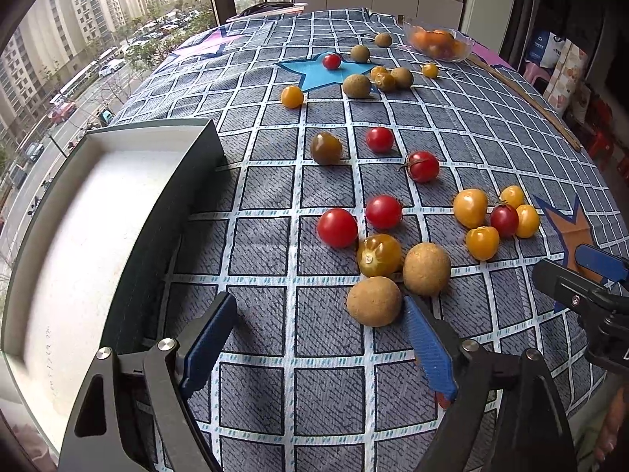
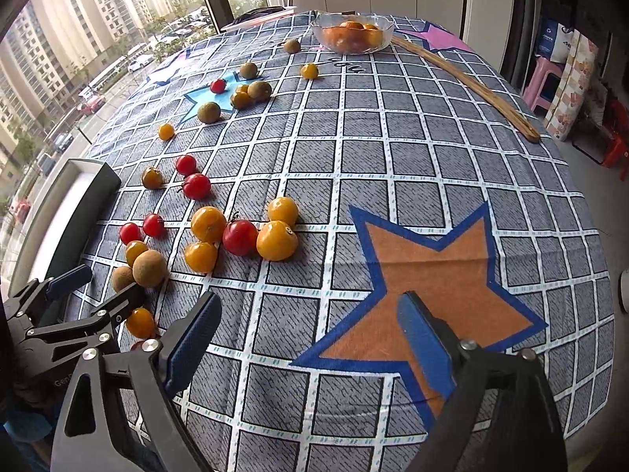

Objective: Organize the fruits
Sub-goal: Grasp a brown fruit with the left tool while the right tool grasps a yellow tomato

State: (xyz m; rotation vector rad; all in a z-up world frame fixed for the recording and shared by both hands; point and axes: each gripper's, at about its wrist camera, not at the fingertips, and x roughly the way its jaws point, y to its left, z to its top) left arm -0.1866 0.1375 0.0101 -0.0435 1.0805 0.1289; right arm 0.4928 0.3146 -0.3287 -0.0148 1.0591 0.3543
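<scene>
Red cherry tomatoes (image 1: 337, 227), yellow ones (image 1: 470, 208) and brown longans (image 1: 426, 269) lie scattered over the checked tablecloth. My left gripper (image 1: 318, 306) is open just above the cloth. One longan (image 1: 374, 301) sits at the tip of its right finger, with no pad pressing on it. In the right wrist view the left gripper (image 2: 104, 285) straddles that longan (image 2: 122, 277), and a yellow tomato (image 2: 139, 322) lies under it. My right gripper (image 2: 310, 299) is open and empty over an orange star print (image 2: 432, 275), to the right of a tomato cluster (image 2: 240, 236).
A dark box with a white inside (image 1: 98, 216) stands at the table's left edge by the window. At the far end are a glass bowl of orange fruit (image 2: 354, 33) and a long wooden stick (image 2: 464, 82). More fruit lies near a blue star (image 1: 314, 72).
</scene>
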